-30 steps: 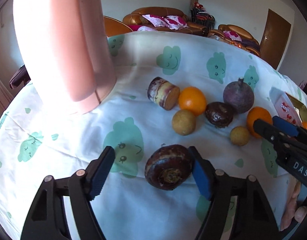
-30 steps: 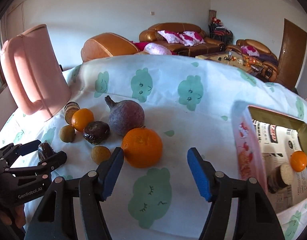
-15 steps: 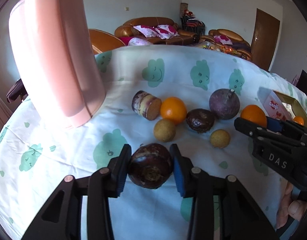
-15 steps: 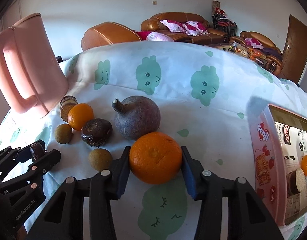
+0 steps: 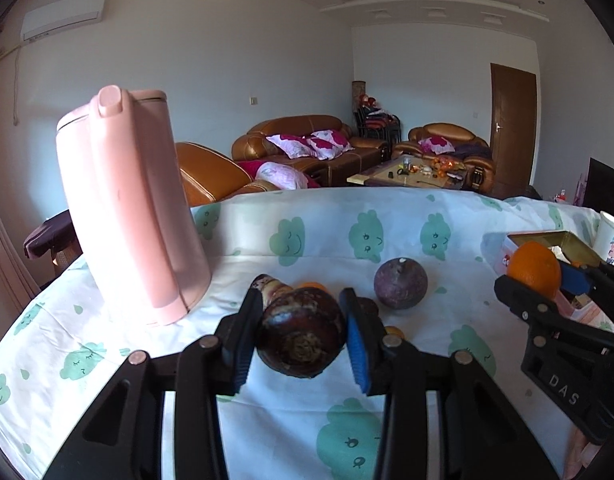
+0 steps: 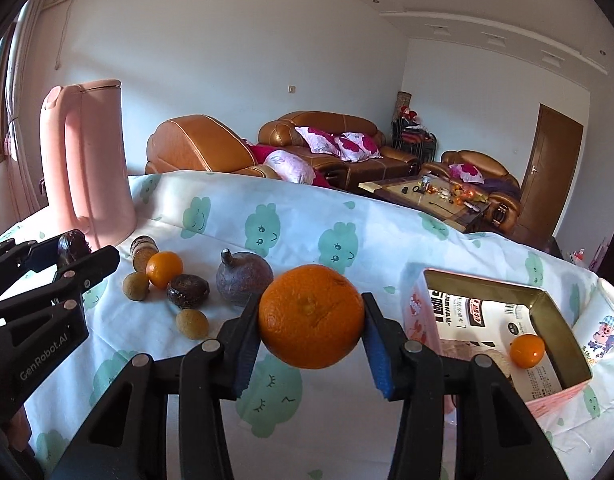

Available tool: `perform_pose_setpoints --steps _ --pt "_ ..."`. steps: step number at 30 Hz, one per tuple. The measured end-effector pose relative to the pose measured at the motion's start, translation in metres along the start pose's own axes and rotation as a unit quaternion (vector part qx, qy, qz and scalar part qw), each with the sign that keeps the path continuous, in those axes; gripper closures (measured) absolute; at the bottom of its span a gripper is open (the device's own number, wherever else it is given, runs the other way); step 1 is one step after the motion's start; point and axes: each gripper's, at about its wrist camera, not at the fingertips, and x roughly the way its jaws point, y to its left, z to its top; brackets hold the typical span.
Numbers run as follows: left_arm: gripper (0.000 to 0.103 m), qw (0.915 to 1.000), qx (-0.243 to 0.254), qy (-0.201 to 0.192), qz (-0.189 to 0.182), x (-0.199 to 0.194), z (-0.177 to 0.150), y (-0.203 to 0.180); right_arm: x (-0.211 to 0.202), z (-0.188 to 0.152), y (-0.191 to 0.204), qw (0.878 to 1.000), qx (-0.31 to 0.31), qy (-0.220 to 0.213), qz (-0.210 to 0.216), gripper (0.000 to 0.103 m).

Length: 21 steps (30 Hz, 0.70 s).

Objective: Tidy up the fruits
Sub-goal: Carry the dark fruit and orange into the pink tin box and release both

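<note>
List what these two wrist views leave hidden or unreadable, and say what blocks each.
- Left wrist view: the small orange and brown fruits, mostly hidden behind the left claw and its dark brown fruit.
- Right wrist view: box contents, partly cut off by its wall and the right claw.
- Box label print: too small.

Big orange (image 6: pixel 311 316) and dark-brown fruit (image 5: pixel 301 332) — both clamped, lifted above tablecloth.

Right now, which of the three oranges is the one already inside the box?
The smallest orange, lying in the open tin box. The big orange is clamped in the right gripper, and the mid-sized one sits on the tablecloth among the other fruit.
</note>
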Motion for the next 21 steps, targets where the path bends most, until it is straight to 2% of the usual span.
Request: perform_pose_setpoints --steps 4,9,15,21 --pt "0.061 0.9998 -0.019 -0.001 0.006 -0.002 -0.003 0.001 -0.004 -0.003 -0.009 1.000 0.001 0.000 -0.004 0.054" --pt "0.061 0.9994 -0.031 0.000 -0.016 -0.008 -0.007 -0.014 -0.012 -0.009 -0.020 1.000 -0.001 -0.001 -0.006 0.054" --pt "0.061 0.9931 -0.054 0.011 -0.104 -0.011 -0.010 -0.044 -0.024 -0.010 -0.045 1.000 0.021 -0.011 -0.002 0.054" --pt "0.061 0.9882 -0.041 -0.020 -0.146 -0.023 -0.007 -0.076 -0.038 -0.010 -0.078 0.999 0.042 -0.034 -0.006 0.054"
